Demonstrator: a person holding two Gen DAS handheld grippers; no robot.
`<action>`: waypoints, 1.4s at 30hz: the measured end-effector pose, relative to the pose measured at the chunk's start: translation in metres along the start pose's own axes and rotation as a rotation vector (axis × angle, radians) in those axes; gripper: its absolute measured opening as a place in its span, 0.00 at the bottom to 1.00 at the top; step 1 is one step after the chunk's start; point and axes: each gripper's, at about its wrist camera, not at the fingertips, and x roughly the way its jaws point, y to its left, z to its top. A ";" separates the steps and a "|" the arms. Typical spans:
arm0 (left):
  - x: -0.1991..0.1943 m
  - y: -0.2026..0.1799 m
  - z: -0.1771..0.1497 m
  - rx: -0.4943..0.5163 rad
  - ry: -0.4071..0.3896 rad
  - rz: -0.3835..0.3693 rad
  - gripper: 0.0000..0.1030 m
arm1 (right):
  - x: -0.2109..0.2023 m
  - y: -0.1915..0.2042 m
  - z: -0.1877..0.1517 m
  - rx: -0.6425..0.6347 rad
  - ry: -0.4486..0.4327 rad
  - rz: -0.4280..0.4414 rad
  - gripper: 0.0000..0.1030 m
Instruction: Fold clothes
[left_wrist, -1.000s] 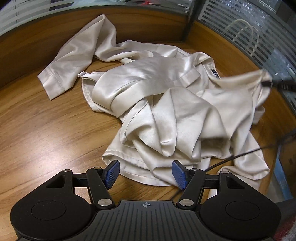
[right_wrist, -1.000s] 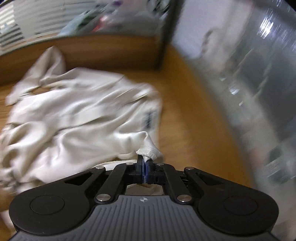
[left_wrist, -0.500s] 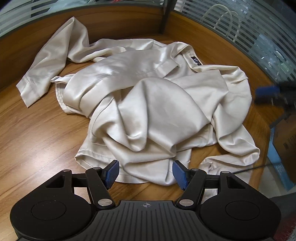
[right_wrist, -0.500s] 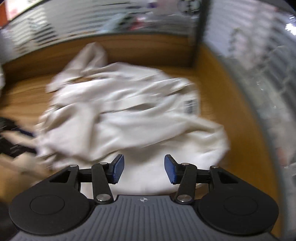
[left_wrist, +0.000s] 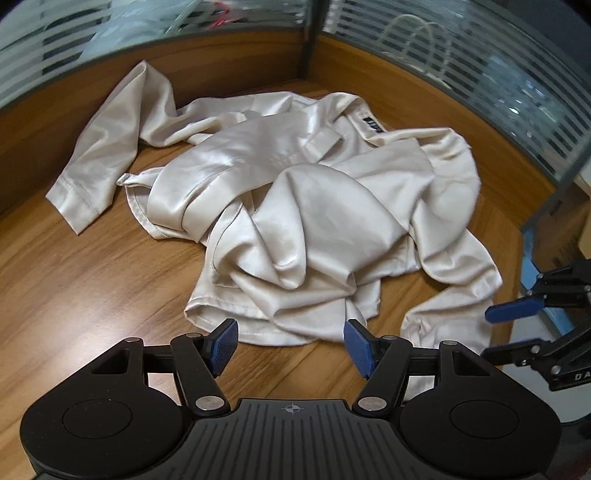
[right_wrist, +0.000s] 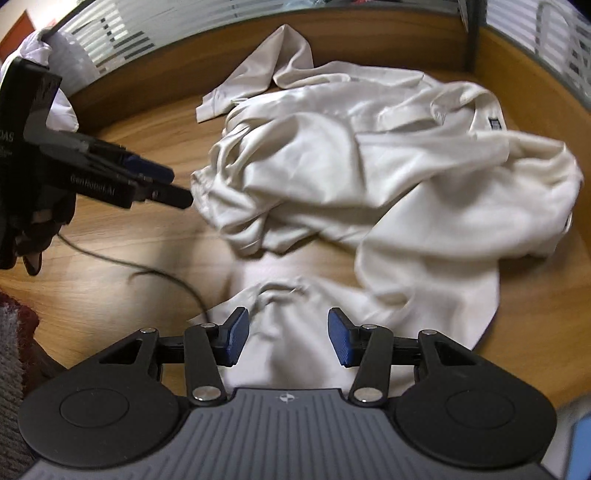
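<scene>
Brown wood makes up the table (left_wrist: 74, 288), and glass walls with stripes (left_wrist: 498, 66) stand at its far edge. On the table lies a shiny cream shirt (left_wrist: 314, 206), all bunched up and not folded. One sleeve (left_wrist: 107, 155) sticks out to the far left, with its cuff lying flat on the wood. The collar, with a small dark label (left_wrist: 373, 127), is at the far right. So the shirt lies slanted, with its hem near and its collar far (the middle is too lumpy to be sure of its long line). A near edge of the shirt (right_wrist: 284, 306) reaches right up to the right gripper (right_wrist: 284, 339) and sits between its blue pads, which are spread wide and hold nothing. The left gripper (left_wrist: 290, 345) is spread wide too and holds nothing; the hem is just past its tips, and the cloth bunches up beyond them. Both grippers are close to the cloth, but the right one looks closer, since cloth already lies between its pads. A thin black cable (right_wrist: 147, 273) runs over the wood, near and to the left.
</scene>
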 end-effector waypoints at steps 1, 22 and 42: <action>-0.003 -0.001 -0.003 0.022 -0.001 -0.007 0.64 | 0.000 0.006 -0.005 0.015 0.000 -0.009 0.52; -0.036 -0.067 -0.034 0.352 -0.084 -0.248 0.64 | -0.040 0.042 -0.056 0.617 -0.262 -0.052 0.05; -0.040 -0.040 -0.019 0.143 -0.089 -0.416 0.20 | -0.064 0.021 -0.069 0.930 -0.419 0.284 0.03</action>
